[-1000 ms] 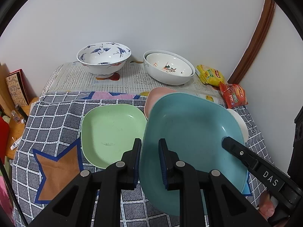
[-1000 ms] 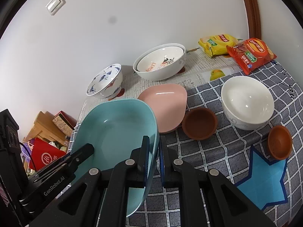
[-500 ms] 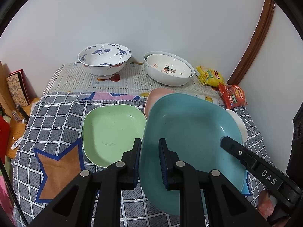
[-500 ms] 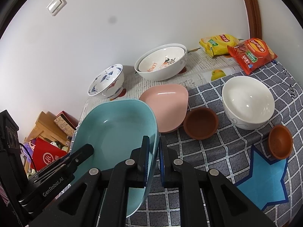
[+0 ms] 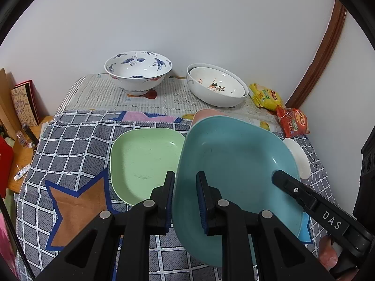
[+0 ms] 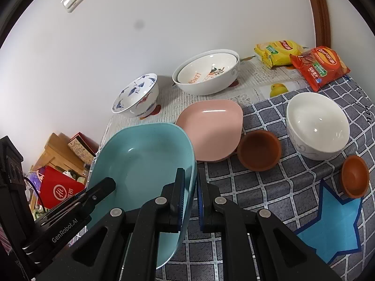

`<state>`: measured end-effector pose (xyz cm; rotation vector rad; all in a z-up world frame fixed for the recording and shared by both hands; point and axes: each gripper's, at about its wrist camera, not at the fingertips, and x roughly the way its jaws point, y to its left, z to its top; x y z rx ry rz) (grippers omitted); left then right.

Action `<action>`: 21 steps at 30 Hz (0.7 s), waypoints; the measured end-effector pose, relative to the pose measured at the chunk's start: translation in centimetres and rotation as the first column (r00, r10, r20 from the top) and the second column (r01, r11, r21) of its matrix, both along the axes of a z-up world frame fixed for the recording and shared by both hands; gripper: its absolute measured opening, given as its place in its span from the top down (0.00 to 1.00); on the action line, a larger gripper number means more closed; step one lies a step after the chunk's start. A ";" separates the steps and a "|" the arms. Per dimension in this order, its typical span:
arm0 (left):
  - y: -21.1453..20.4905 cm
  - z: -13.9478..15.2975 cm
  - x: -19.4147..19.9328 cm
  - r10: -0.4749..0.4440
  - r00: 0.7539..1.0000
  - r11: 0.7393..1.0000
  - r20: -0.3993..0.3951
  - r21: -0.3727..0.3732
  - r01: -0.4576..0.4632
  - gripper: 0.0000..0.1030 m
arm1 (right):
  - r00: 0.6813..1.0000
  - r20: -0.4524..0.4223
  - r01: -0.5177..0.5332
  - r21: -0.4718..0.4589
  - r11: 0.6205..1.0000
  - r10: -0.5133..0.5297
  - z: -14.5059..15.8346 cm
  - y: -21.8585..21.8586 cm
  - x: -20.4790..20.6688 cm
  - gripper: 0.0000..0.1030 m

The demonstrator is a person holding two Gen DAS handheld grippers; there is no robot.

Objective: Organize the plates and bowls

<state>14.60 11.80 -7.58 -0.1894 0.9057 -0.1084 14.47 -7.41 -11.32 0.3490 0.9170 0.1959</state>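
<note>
Left wrist view: sits just behind its own black two-finger left gripper (image 5: pixel 185 196), looking forward and steeply down across the grey checked tablecloth (image 5: pixel 77 145) toward the white back wall. Very near; the tilted teal square plastic plate (image 5: pixel 236 164) fills the lower middle.

Right wrist view: same arrangement behind the black right gripper (image 6: pixel 191 194), angled down and toward the table's right half, equally close.

Shared ground: teal plate (image 6: pixel 140 161), each other's gripper entering from the side, blue-and-white crane-patterned porcelain bowl (image 5: pixel 138 72) (image 6: pixel 137 96), nested white ceramic bowls (image 5: pixel 218 87) (image 6: pixel 207 72), yellow snack packet (image 5: pixel 266 96) (image 6: pixel 279 51), red snack packet (image 5: pixel 294 123) (image 6: pixel 320 66).
</note>
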 end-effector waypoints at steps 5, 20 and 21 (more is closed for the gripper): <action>0.5 -0.6 0.2 0.010 1.000 1.000 -0.009 -0.004 -0.010 0.83 | 1.000 -0.008 -0.009 -0.010 1.000 0.009 -0.3 0.6 0.5 0.90; 4.1 -4.6 0.6 0.073 0.993 0.997 -0.089 -0.019 -0.075 0.83 | 0.993 -0.092 -0.077 -0.031 0.997 0.074 -4.3 4.1 2.1 0.90; 4.3 -4.8 0.7 0.077 0.993 0.997 -0.094 -0.018 -0.079 0.83 | 0.992 -0.098 -0.082 -0.032 0.996 0.078 -4.5 4.4 2.2 0.90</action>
